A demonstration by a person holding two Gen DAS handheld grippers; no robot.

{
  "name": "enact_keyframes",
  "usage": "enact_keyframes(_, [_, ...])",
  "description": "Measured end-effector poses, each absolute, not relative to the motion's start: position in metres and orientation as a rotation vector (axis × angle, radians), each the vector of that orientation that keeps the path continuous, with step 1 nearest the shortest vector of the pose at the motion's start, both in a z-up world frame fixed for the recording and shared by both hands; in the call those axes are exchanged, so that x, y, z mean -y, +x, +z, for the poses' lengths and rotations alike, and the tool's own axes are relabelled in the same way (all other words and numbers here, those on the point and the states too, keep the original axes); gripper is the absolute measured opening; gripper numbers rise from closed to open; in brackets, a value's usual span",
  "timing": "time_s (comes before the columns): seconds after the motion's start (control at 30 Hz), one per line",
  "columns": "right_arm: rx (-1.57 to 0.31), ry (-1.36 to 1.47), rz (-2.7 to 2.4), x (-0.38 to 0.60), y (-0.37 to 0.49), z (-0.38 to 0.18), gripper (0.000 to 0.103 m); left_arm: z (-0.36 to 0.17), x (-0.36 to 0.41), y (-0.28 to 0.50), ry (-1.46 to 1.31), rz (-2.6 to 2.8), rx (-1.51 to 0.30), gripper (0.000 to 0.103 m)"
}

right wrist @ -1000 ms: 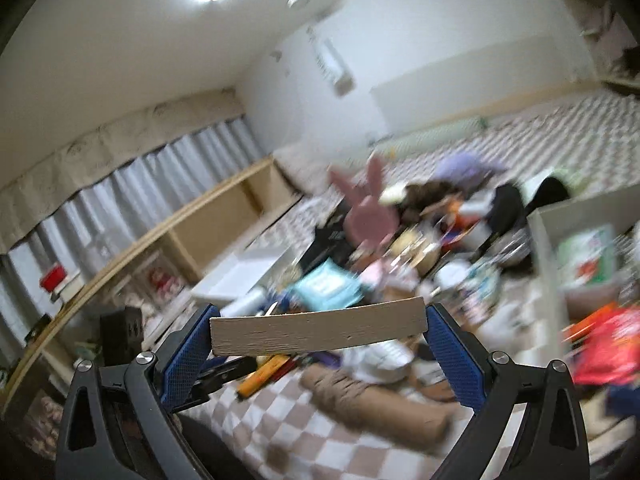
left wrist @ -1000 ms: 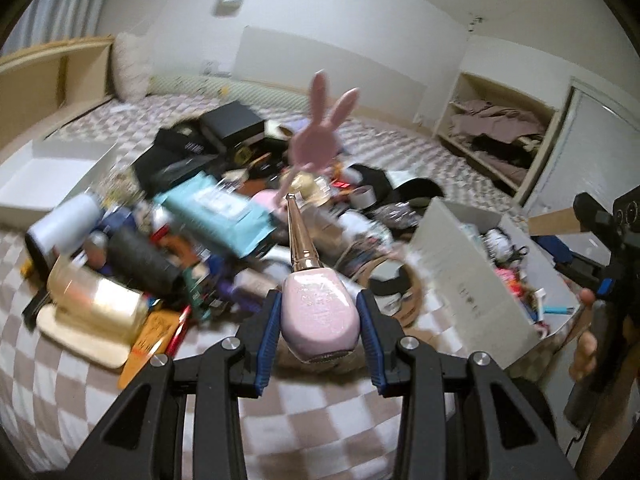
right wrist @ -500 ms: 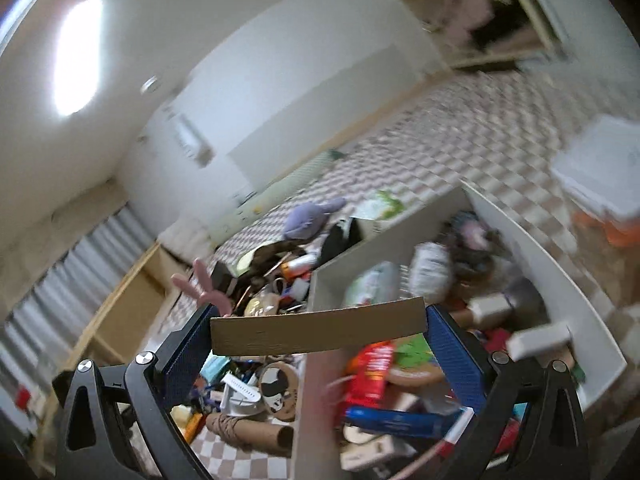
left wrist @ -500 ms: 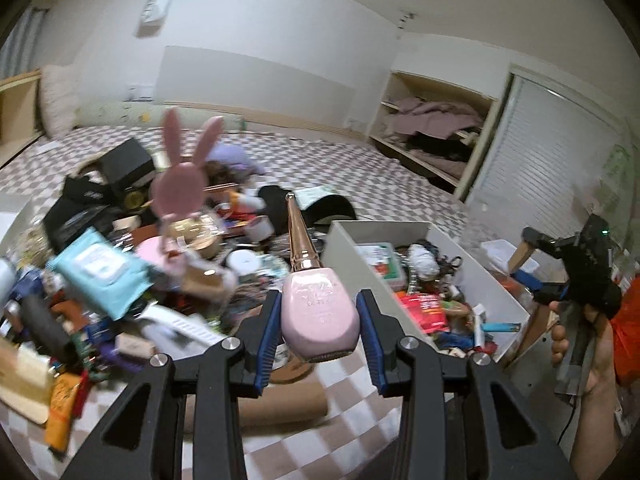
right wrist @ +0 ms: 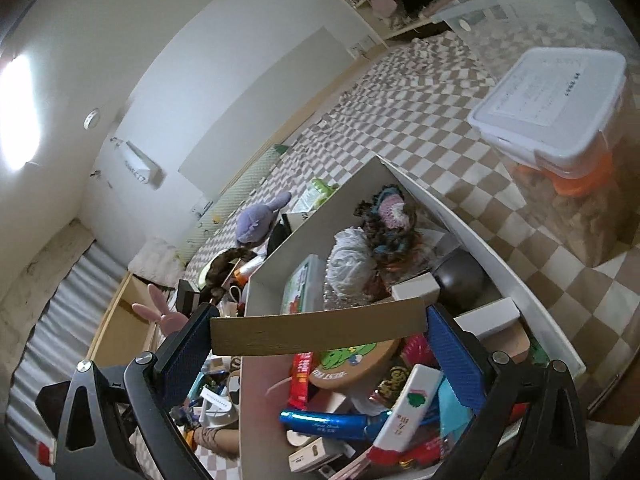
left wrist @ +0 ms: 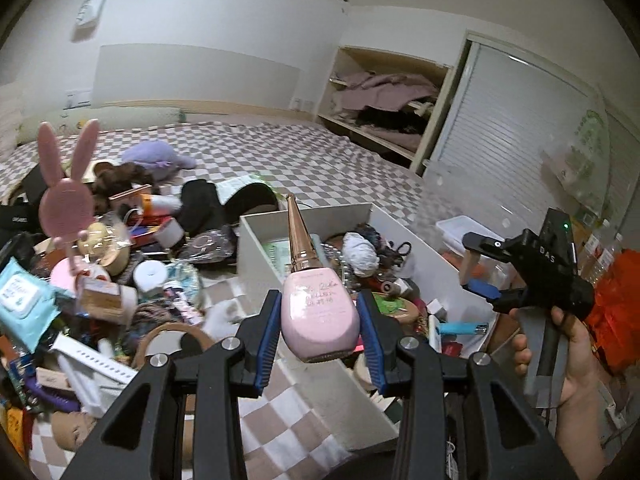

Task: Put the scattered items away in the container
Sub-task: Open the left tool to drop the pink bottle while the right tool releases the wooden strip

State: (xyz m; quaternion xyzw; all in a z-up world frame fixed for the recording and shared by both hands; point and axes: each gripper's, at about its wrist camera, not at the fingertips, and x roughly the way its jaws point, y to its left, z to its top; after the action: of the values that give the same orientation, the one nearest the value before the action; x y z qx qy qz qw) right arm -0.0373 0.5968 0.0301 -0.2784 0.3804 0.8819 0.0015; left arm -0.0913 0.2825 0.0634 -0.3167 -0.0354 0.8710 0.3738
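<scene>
My left gripper [left wrist: 319, 330] is shut on a pink nail-polish bottle [left wrist: 318, 312] with a long rose-gold cap, held above the near-left corner of the white box [left wrist: 256, 236]. My right gripper [right wrist: 318, 330] is shut on a flat strip of brown cardboard [right wrist: 316, 330] and holds it over the white box [right wrist: 472, 232], which is full of several items. The right gripper also shows in the left wrist view [left wrist: 484, 268], at the box's right side, held by a hand.
A heap of scattered items lies left of the box, with a pink bunny-ear mirror [left wrist: 66, 196], a blue wipes pack [left wrist: 20, 300] and a purple plush [left wrist: 158, 158]. A lidded clear plastic tub [right wrist: 560, 120] stands right of the box on the checkered cloth.
Both grippers have swung right from the heap to the white box, each still holding its item. The right gripper now looks down into the box.
</scene>
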Motion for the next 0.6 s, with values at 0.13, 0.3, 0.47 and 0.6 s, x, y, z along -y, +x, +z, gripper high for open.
enact_keyframes(0.13, [-1.205,-0.878,2.718,-0.606,-0.039,0.025,0.101,0.060,-0.298,-0.096,-0.828,2.210,0.071,0.038])
enact_keyframes(0.3, [-1.224,-0.884,2.691,-0.607,-0.046,0.021,0.103,0.055,-0.315,-0.100,-0.850,2.196,0.044,0.038])
enact_keyframes(0.47, [-1.242,-0.887,2.682,-0.606,-0.049,0.019,0.103,0.050,-0.329,-0.103,-0.868,2.185,0.017,0.038])
enact_keyframes(0.6, [-1.294,-0.879,2.691,-0.607,-0.047,0.016,0.103,0.046,-0.337,-0.107,-0.884,2.177,0.009,0.038])
